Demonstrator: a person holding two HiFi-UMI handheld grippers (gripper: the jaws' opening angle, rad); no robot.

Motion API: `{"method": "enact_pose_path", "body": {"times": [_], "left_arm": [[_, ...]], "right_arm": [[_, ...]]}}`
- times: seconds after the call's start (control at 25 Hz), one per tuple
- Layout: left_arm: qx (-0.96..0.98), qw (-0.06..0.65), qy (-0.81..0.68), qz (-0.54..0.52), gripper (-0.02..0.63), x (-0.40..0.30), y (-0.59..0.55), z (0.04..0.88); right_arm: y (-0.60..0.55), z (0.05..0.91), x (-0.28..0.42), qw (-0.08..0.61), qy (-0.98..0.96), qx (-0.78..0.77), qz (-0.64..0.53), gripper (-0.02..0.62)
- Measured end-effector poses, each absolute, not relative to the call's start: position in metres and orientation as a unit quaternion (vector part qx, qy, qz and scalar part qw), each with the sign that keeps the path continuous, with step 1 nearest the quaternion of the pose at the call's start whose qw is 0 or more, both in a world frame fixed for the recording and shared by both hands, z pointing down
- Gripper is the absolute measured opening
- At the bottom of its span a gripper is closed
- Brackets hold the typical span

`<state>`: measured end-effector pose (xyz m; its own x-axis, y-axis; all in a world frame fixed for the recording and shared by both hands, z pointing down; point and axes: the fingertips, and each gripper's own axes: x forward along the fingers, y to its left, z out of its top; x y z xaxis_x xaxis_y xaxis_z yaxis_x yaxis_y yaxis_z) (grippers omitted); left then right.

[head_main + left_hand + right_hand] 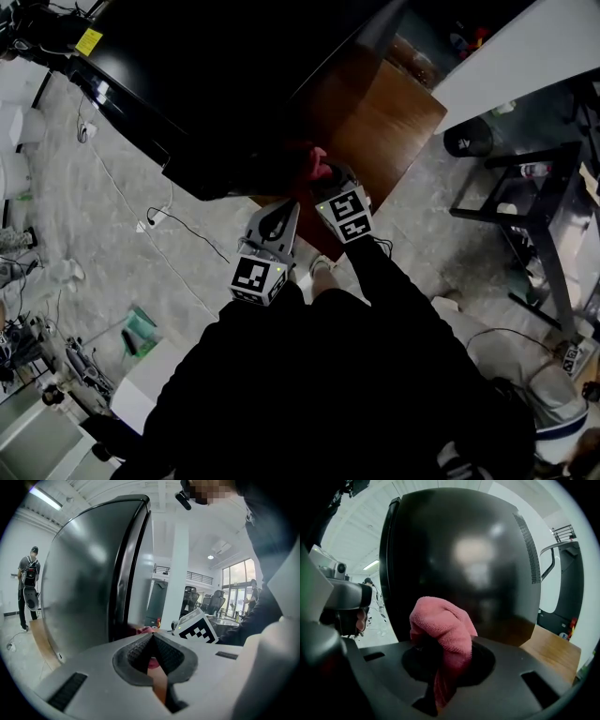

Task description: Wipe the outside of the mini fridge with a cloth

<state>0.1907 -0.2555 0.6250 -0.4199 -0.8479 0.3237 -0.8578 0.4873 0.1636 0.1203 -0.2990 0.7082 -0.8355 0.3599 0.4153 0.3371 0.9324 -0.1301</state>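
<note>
The mini fridge [234, 84] is black and glossy and stands upright on a low wooden counter [389, 122]. In the head view its bulk fills the upper middle of the picture. In the right gripper view its dark side panel [459, 564] rises straight ahead, long axis vertical, with vent slots near the upper right edge. The left gripper view shows the fridge [84, 588] from the corner, with the door seam running top to bottom.

A pink cloth [443, 630] is pinched in the right gripper [440, 660]. It is bunched into a rounded lump that sticks out past the jaws along their line, toward the panel. In the head view the cloth [317, 164] sits at the fridge's lower corner. Whether it presses on the surface cannot be told.

The right gripper [328, 180] is reached forward on a black-sleeved arm, pointing away from the body at the fridge. The left gripper [278, 217] is just beside it and slightly behind, aimed the same way. Its jaws [152, 651] are closed tip to tip with nothing between them.

Grey floor [112, 225] with loose cables spreads to the left.
</note>
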Motion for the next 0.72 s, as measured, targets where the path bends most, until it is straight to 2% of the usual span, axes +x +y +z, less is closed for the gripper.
{"method": "enact_pose_path", "body": {"times": [0.36,0.56,0.72], "left_arm": [[0.511,0.19,-0.838,0.011,0.006,0.201,-0.255,0.618],[0.51,0.183,-0.841,0.009,0.006,0.199,-0.242,0.602],[0.506,0.179,-0.844,0.009,0.006,0.201,-0.221,0.578]], "right_arm": [[-0.29,0.786,0.125,0.344,-0.918,-0.196,-0.006,0.061],[-0.289,0.778,0.125,0.349,-0.915,-0.203,-0.006,0.061],[-0.289,0.736,0.138,0.313,-0.927,-0.208,-0.005,0.061]]}}
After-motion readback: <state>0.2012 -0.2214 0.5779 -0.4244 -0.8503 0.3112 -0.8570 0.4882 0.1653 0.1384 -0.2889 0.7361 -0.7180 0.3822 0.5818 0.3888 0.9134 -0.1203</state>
